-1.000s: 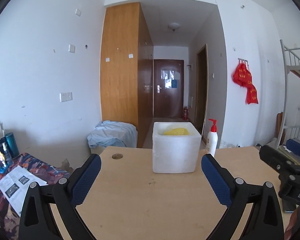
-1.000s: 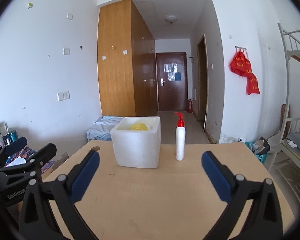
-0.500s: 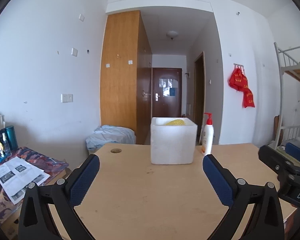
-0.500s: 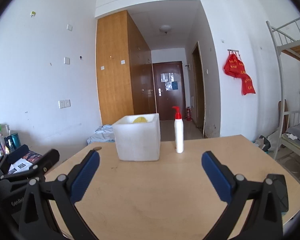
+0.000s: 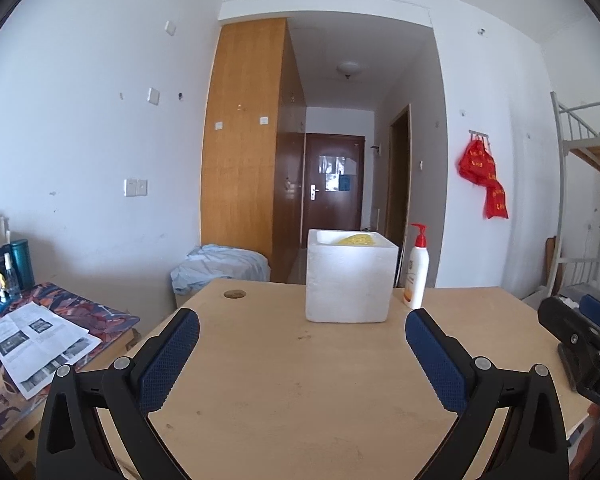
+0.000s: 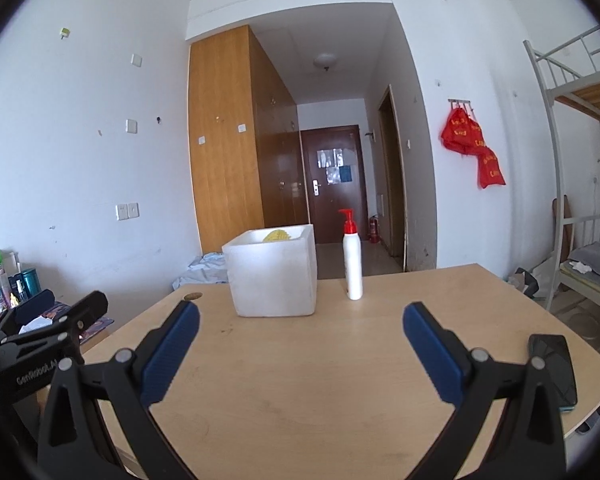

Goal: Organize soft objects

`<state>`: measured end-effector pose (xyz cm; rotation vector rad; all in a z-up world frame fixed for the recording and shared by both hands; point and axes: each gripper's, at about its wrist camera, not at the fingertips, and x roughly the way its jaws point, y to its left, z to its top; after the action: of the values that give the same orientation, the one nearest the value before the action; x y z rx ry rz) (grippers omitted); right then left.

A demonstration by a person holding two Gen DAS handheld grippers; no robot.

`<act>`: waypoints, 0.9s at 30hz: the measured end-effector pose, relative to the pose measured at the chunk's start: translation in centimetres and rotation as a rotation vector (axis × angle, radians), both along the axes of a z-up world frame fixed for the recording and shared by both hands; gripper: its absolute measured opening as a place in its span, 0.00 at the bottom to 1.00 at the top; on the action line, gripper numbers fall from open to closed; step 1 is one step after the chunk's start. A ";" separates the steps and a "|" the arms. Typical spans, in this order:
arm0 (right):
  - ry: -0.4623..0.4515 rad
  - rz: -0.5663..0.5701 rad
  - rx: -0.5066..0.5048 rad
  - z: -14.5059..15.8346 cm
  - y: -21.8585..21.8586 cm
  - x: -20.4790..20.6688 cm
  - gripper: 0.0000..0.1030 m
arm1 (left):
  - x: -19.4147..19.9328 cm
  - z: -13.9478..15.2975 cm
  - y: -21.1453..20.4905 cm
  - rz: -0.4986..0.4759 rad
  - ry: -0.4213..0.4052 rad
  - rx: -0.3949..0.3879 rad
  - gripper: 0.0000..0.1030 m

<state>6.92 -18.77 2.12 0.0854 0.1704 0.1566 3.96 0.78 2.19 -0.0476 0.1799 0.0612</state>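
Presently both tongs, left (image 5: 302, 322) and right (image 6: 301, 316), hang spread and empty above the worktop (image 5: 300, 380). Yellow soft object (image 5: 356, 239) sits inside the white foam box (image 5: 350, 280). Risk: reaching in could topple the adjacent lotion pump bottle (image 6: 352, 258).

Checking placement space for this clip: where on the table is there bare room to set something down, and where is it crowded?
The table is bare across its near half, from both open grippers up to the foam box, and on the right between the pump bottle and the dark phone. It is crowded at the far middle, where box and bottle stand close together.
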 end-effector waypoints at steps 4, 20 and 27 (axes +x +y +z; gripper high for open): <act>-0.001 0.001 -0.006 0.2 0.1 -0.1 1.00 | -0.5 0.0 -0.3 0.000 -0.013 0.023 1.00; -0.003 -0.006 -0.008 0.0 0.0 -0.4 1.00 | -0.7 0.1 -0.6 0.008 -0.031 0.031 1.00; -0.003 -0.006 -0.010 0.0 -0.1 -0.4 1.00 | -0.7 0.1 -0.6 0.008 -0.041 0.033 1.00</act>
<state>6.50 -18.86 2.15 0.0758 0.1681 0.1496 3.24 0.20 2.25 -0.0169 0.1381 0.0710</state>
